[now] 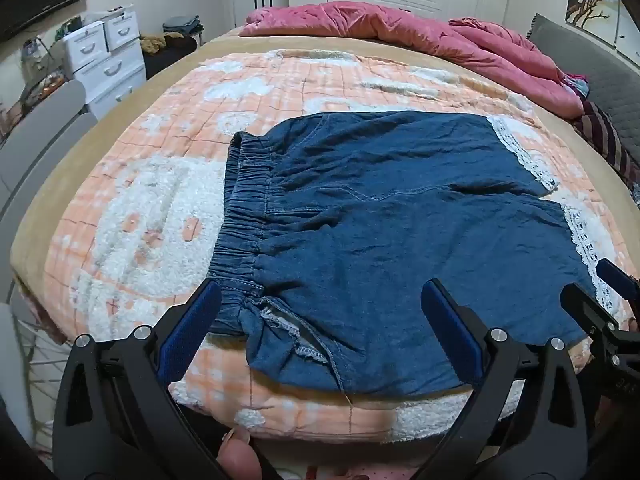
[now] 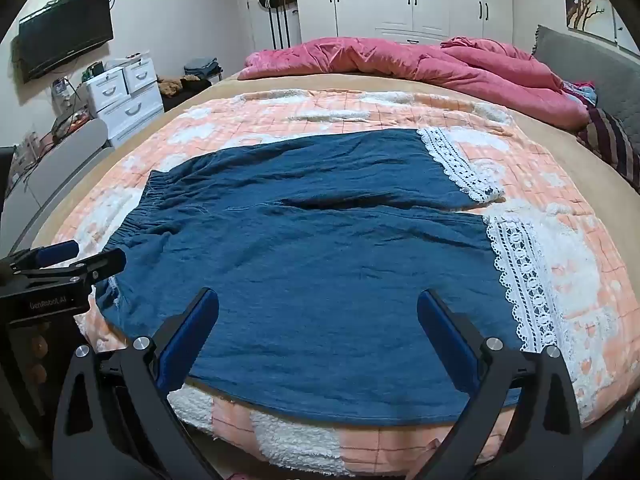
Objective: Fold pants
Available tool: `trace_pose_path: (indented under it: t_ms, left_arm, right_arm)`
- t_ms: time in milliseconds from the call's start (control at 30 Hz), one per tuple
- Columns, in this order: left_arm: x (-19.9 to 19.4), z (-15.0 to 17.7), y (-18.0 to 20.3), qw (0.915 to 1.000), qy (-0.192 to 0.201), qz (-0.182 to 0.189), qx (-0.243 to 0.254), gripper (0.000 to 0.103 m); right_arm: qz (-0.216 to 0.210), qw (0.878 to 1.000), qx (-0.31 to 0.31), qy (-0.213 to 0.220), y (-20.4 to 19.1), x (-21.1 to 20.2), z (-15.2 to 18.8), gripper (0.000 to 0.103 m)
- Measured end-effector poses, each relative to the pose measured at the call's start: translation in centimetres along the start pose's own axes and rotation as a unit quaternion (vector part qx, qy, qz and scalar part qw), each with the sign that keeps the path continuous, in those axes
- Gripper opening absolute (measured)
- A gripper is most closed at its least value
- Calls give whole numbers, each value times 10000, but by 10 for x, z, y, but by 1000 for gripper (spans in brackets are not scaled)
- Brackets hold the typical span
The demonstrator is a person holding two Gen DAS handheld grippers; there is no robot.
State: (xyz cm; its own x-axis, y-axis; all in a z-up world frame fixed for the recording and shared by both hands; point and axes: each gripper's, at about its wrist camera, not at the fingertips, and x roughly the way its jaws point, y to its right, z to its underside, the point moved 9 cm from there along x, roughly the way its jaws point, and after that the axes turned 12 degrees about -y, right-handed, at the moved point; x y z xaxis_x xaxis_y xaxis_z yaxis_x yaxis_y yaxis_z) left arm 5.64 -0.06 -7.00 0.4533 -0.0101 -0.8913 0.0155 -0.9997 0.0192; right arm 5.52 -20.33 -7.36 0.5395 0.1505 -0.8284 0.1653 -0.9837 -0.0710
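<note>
A: How far along is the folding?

B: Hardly begun, I'd say. The pants [image 2: 320,248] lie spread flat on the blanket [image 2: 280,120], both legs side by side, no fold in them yet. Every fold is left to do.

A: And the grippers?

B: The left gripper [image 1: 322,308] has its jaws spread wide with nothing between them. It hovers over the near edge of the pants, the waistband [image 1: 244,208] ahead of its left finger. The right gripper [image 2: 318,312] is just as wide and empty, over the near leg, with the lace hem [image 2: 524,276] ahead and to its right.

A: Which way do the pants run?

B: Crosswise in front of both grippers: waistband off to the left, lace hems to the right. The long axis goes left to right, along the near edge of the bed [image 2: 540,128].
</note>
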Motion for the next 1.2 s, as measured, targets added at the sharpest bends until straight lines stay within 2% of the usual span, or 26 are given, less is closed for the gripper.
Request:
trace_pose_path:
  t_ms: [300, 433, 500, 1200]
  left_arm:
    - [-1, 0, -2, 10000, 11, 9, -25, 94]
    - [-1, 1, -2, 10000, 10, 6, -17, 94]
    - [-1, 1, -2, 10000, 8, -5, -21, 94]
    - [0, -5, 3, 10000, 36, -53, 44, 94]
  right_arm:
    - [-48, 10000, -37, 40, 5, 0, -2, 99]
    - [-17, 9999, -61, 77, 41, 3, -4, 99]
    - [172, 9997, -143, 93, 2, -4, -4, 99]
    - [217, 9995, -181, 121, 3, -7, -10, 99]
